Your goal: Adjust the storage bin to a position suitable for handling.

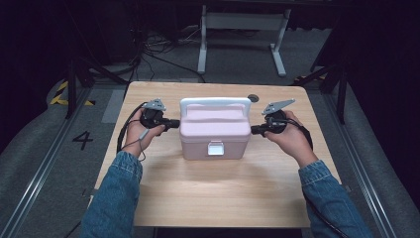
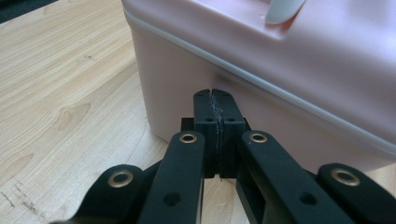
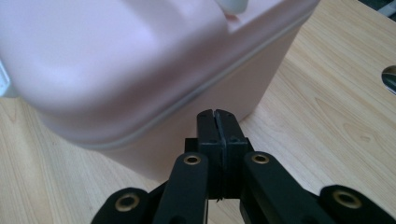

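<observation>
- A pink box stands upright near the middle of the pale wooden table, a little towards its far edge.
- Its white handle lies along the back of the lid, and a small white latch sits on the front wall that faces the person.
- The left hand-held gripper points at the box's left wall, its tips at or just short of it; I cannot tell which.
- Seen in the left gripper view, its jaws are pressed together with nothing between them.
- The right hand-held gripper comes in from the opposite side, level with the box's right wall.
- In the right gripper view those jaws are also closed flat on each other, empty, close to the box's lower wall.
- Both forearms wear denim sleeves.
</observation>
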Action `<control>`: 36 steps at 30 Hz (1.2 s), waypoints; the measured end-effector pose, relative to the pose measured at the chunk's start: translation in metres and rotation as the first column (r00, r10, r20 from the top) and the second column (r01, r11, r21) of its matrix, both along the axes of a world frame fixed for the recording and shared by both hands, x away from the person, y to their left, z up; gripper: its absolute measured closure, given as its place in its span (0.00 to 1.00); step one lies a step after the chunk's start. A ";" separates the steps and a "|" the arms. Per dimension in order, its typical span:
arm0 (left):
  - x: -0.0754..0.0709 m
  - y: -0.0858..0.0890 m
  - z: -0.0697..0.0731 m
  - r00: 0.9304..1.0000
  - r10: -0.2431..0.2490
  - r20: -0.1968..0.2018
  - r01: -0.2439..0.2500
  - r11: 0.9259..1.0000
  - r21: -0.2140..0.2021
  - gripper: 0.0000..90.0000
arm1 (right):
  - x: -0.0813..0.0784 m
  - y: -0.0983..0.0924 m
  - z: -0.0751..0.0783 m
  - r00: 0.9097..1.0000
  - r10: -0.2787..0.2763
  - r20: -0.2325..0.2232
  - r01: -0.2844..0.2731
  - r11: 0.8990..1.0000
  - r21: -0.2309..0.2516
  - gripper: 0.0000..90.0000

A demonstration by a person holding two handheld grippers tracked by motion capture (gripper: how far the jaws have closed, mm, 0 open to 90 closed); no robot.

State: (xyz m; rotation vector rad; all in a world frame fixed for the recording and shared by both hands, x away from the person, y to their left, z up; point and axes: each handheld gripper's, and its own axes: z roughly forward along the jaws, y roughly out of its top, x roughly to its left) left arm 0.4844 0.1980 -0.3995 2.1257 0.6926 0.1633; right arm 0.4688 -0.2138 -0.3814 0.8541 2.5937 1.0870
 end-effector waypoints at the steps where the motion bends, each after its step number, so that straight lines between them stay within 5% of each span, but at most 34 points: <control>1: 0.000 0.000 0.001 1.000 0.002 -0.003 -0.002 1.000 0.005 1.00 | 0.000 0.002 0.000 1.000 -0.007 0.002 0.007 1.000 -0.013 1.00; 12: -0.016 -0.012 0.002 1.000 -0.022 -0.010 0.022 1.000 0.007 1.00 | -0.015 -0.007 -0.002 1.000 -0.003 0.000 0.003 1.000 -0.004 1.00; 20: -0.038 -0.032 0.003 0.996 -0.093 -0.005 0.093 0.995 0.024 1.00 | -0.036 -0.027 0.000 1.000 -0.025 0.006 0.025 0.999 -0.023 1.00; 29: -0.070 -0.052 0.003 0.984 -0.180 0.001 0.180 0.982 0.055 1.00 | -0.068 -0.049 0.001 1.000 -0.030 0.004 0.031 0.999 -0.035 1.00; 36: -0.089 -0.061 0.002 0.969 -0.245 -0.024 0.245 0.969 0.029 1.00 | -0.092 -0.065 -0.001 0.999 -0.041 -0.017 0.041 0.999 -0.002 1.00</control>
